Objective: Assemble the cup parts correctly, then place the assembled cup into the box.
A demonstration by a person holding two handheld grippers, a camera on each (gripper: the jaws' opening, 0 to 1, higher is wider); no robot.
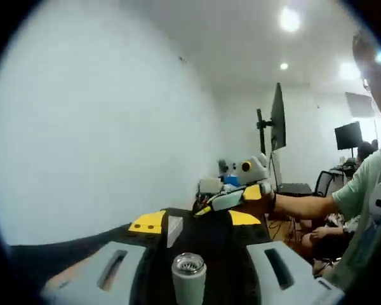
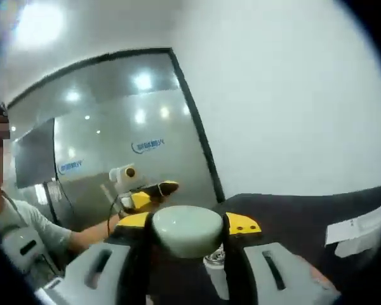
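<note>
In the left gripper view a grey-green cup body [image 1: 188,279] with a metal threaded mouth stands upright low between my left gripper's [image 1: 197,220] yellow-tipped jaws. The jaws stand wider than the cup, and no contact shows. My right gripper [image 2: 187,222] is shut on a pale green domed lid [image 2: 186,230]; a small metal ringed part [image 2: 214,257] shows just under it. Each gripper faces the other across the black table [image 2: 305,216]: the right gripper [image 1: 236,197] appears on a person's outstretched arm, and the left gripper [image 2: 153,190] appears far off.
A white label [image 2: 359,229] lies on the black table at the right. A monitor on a stand [image 1: 276,121], office chairs and a seated person [image 1: 362,159] are behind. A glass partition [image 2: 114,140] stands at the back of the right gripper view.
</note>
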